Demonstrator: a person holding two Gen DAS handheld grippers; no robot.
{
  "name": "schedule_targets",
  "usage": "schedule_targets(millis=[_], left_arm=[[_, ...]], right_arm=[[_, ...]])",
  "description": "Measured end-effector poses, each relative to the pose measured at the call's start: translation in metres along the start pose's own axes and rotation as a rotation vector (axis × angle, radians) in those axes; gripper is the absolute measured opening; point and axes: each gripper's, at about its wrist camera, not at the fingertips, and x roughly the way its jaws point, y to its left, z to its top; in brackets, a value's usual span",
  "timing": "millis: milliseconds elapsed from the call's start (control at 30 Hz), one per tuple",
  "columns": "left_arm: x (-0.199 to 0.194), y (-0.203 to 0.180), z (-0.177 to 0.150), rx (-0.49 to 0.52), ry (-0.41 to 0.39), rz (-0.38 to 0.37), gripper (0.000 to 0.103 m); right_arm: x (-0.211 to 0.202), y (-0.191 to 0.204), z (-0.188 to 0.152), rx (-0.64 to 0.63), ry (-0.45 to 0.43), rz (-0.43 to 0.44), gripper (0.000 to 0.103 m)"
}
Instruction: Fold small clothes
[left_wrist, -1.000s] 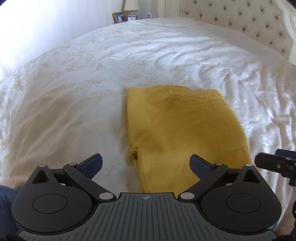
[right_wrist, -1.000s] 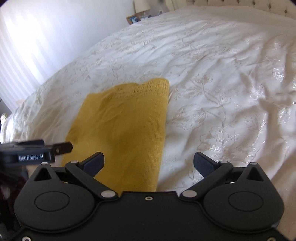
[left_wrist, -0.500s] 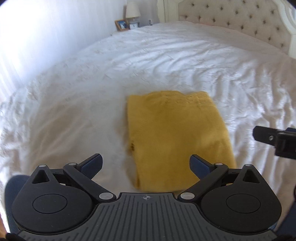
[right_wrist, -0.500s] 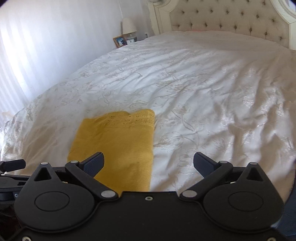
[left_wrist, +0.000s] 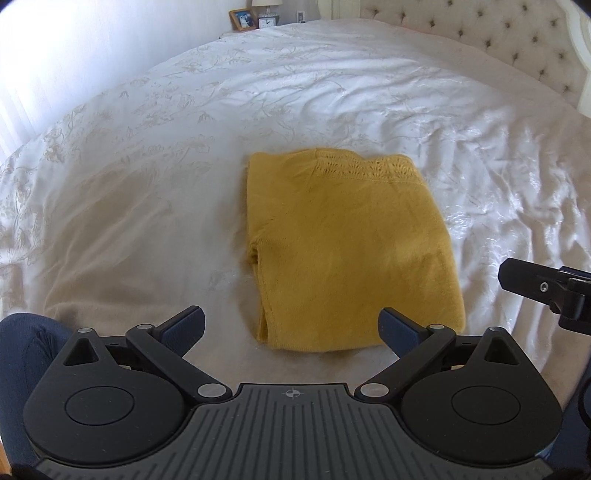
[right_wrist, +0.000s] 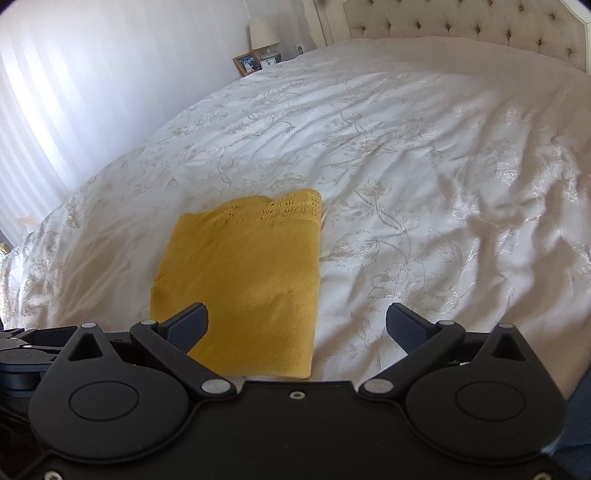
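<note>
Yellow knit (left_wrist: 347, 251) folded flat, bedspread (left_wrist: 147, 166) open around

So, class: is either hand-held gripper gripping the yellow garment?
No: the yellow garment lies folded on the bed, both grippers open.

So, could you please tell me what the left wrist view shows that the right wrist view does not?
Only the left wrist view shows the yellow garment's bunched left edge and the right tongs from the side, at the frame's right border. Only the right wrist view shows the lamp with its whole shade and the striped curtain. Both share the folded garment lying on the white bedspread, the photo frame, the tufted headboard, and open, empty tongs.
</note>
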Motion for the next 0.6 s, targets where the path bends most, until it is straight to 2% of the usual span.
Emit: schedule_targets(millis=[600], left_arm=[[0.012,0.002,-0.001,0.0,0.049,-0.018,0.101]], right_arm=[[0.012,0.006,-0.004,0.015,0.059,0.009,0.102]])
